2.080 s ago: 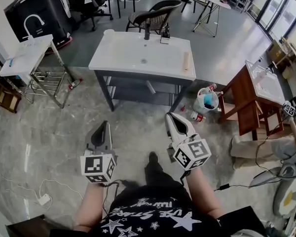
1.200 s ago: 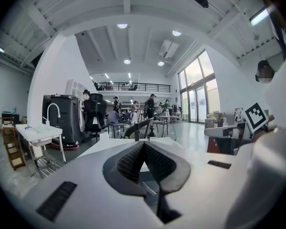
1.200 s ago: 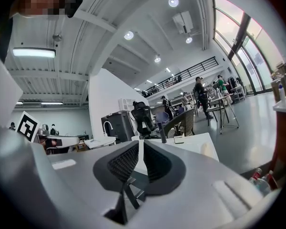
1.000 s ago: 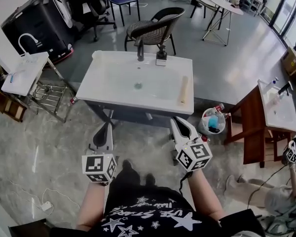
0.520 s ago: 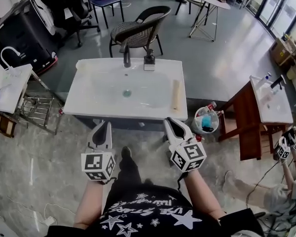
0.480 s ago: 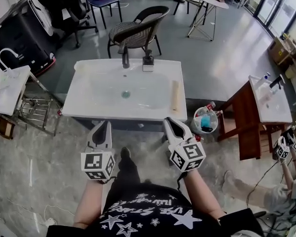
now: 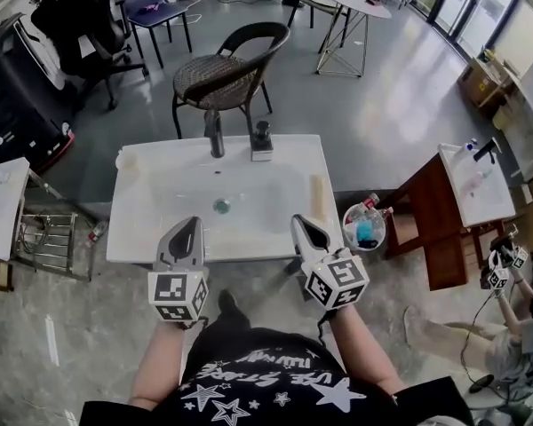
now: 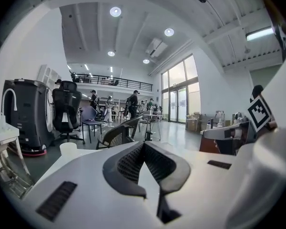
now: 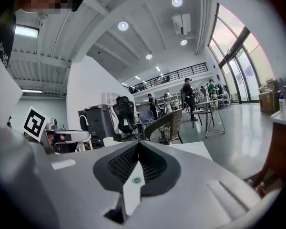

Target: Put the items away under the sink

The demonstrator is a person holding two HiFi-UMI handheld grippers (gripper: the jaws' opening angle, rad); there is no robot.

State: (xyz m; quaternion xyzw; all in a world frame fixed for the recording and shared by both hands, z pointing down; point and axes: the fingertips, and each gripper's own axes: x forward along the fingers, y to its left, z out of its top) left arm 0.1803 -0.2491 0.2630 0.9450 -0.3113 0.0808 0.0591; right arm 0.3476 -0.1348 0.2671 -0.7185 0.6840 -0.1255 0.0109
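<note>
- Since the earlier frames the sink [image 7: 160, 238] has come from well ahead to right below the tongs. Both tips, which showed over the grey floor [image 7: 62, 327] before, now show over the front edge of its white top.
- The left gripper [image 7: 187, 226] has its jaws together, with nothing between the ribbed pads.
- The right gripper [image 7: 301, 224] is likewise closed on nothing, and both point almost level across the sink.
- On the sink top, a pale cup [image 7: 128, 160] stands at the back left corner; what is in it cannot be told.
- A dark faucet [image 7: 215, 135] and a soap dispenser [image 7: 262, 140] stand side by side at the back rim.
- A pale roll [image 7: 318, 197] lies along the right side of the top, beside the basin.
- The basin itself shows its drain [image 7: 220, 206] near the middle.
- A white bucket [image 7: 348, 222] stands on the floor just right of the sink. It holds a blue thing and a bottle with red on it; the rest is too small to tell.
- The space under the sink is hidden by its top.
- A wicker chair [image 7: 218, 74] stands behind the sink.
</note>
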